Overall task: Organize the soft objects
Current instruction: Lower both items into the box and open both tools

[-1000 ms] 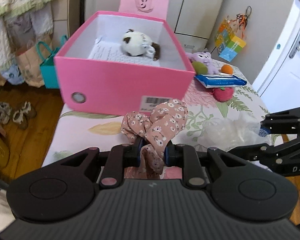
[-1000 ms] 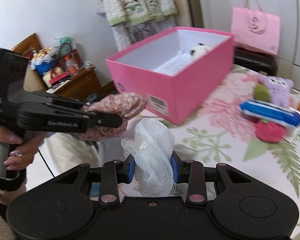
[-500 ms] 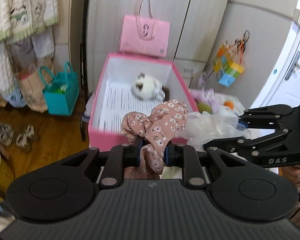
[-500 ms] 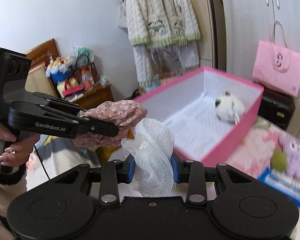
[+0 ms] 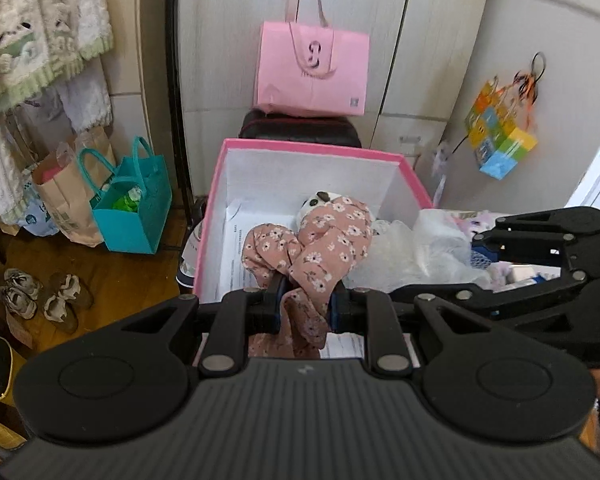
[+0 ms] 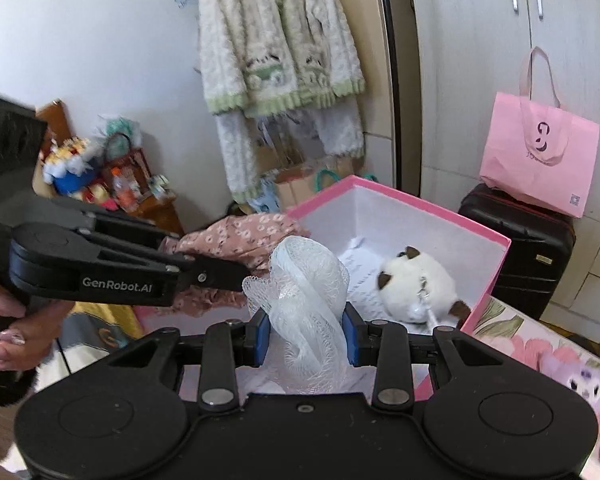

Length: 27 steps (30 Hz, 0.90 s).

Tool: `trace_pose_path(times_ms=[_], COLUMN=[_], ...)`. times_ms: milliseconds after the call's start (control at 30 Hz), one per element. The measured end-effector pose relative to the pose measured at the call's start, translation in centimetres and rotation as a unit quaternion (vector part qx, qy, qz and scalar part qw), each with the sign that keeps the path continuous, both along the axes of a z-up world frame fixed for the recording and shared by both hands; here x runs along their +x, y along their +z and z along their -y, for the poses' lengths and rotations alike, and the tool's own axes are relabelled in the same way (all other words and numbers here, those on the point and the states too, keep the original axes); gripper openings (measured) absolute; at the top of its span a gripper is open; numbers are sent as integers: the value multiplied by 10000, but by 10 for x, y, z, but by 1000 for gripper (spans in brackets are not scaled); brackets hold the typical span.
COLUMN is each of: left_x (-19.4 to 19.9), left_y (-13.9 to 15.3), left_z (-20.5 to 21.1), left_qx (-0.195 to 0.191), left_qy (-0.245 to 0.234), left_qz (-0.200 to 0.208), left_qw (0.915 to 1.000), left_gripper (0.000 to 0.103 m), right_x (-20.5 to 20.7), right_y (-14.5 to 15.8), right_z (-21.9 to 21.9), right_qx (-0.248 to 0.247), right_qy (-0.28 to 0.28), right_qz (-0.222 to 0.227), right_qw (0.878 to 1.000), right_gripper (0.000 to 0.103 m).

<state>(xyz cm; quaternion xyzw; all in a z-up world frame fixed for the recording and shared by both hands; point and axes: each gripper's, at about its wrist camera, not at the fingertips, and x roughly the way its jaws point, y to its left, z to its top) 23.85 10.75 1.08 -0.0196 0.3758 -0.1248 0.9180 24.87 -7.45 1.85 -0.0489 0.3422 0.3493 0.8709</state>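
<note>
Left gripper (image 5: 304,306) pinching my floral cloth (image 5: 320,244) | right gripper (image 6: 305,334) clamping mesh puff (image 6: 306,280) | both over pink box (image 6: 496,268), ready to drop

A: Where's the pink floral cloth (image 5: 320,240)?
B: Bunched up above the open pink box (image 5: 220,184), beside the white mesh puff (image 6: 304,280).
A: And inside the box?
B: A white plush toy (image 6: 416,284), lying on its floor.

Domestic bedroom — a fluffy cardigan (image 6: 276,36) hangs on the wall, wardrobe doors (image 6: 480,60) stand behind, worn shoes (image 5: 40,296) lie on the wooden floor (image 5: 112,276), and shopping bags (image 5: 130,204) and a black suitcase (image 6: 528,244) sit by a floral bedsheet (image 6: 512,332).
</note>
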Motion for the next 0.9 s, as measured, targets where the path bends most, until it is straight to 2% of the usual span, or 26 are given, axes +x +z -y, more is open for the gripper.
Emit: trace_pose_path(times_ms=[67,133,333,467,600,667,700,733,900], left_x=[20,34,65,75,75,68,64,58,34], left_y=[-6,-12,-23,-32,-37,-35,-33,-30,-12], left_z=[4,6,12,12,15,18,18,18,15], left_qx=[59,156,339,233,249,364,371,348,417], left_qy=[25,110,253,292,331,295,312,315,249], left_qz=[-137,-242,-424,-602,-587,-436,-352,-234,144], left_qw=[9999,9995,9982,9975,9974,9980,9982,9986,9987], left_gripper=[19,19,20,23,33,50,61,66,67], right_x=[18,31,49,55,54,53,51,49,32], right_y=[-5,-10,-33,-40,-41,-40,-39,-38,-29], right_z=[2,1,-19,-28,-32,-32,-30,-29,-19], right_qx=[77,88,-553,-863,-1169,-1190,-1169,-1141,-1015], right_qy=[-181,-115,105,209,228,230,220,196,107], right_qz=[-139,-262,-253,-79,238,337,358,378,519], right_qw=[9997,9996,9981,9960,9926,9921,9923,9926,9934], right_gripper=[41,41,41,44,45,56,59,64,68])
